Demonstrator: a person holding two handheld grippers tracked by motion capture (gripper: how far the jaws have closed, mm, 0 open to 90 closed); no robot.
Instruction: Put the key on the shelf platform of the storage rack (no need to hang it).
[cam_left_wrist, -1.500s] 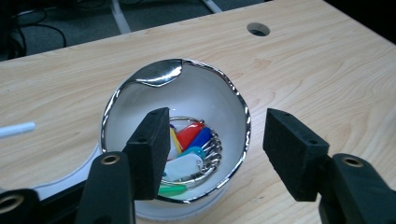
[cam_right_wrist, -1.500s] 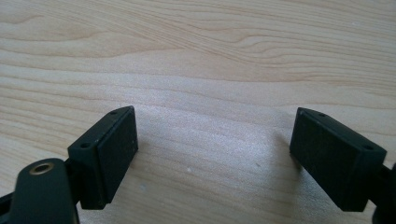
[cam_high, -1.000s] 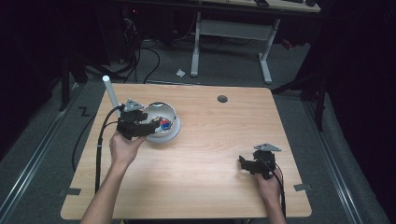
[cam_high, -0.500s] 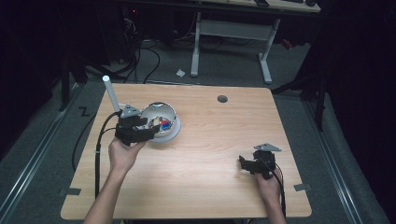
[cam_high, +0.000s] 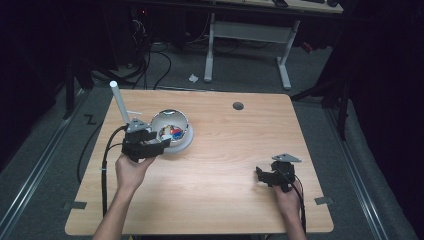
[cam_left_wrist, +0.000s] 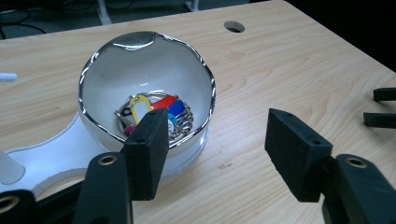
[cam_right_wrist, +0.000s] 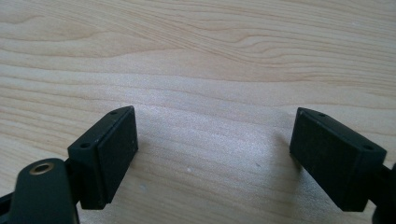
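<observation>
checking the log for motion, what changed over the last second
The left gripper slid a little toward the person, off the top of the bowl to its near rim, jaws open, holding nothing. The right gripper, the bowl and the key tags inside stayed put.

A glossy, chrome-rimmed white bowl (cam_left_wrist: 144, 70) sits on the matt, pale wood-grain table (cam_left_wrist: 289, 60).

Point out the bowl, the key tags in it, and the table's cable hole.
bowl (cam_left_wrist: 140, 65), left gripper view, on its pale inner wall.
key tags (cam_left_wrist: 140, 108), left gripper view, on the yellow tag.
cable hole (cam_high: 238, 106), high view, on the dark opening near the table's far edge.
</observation>
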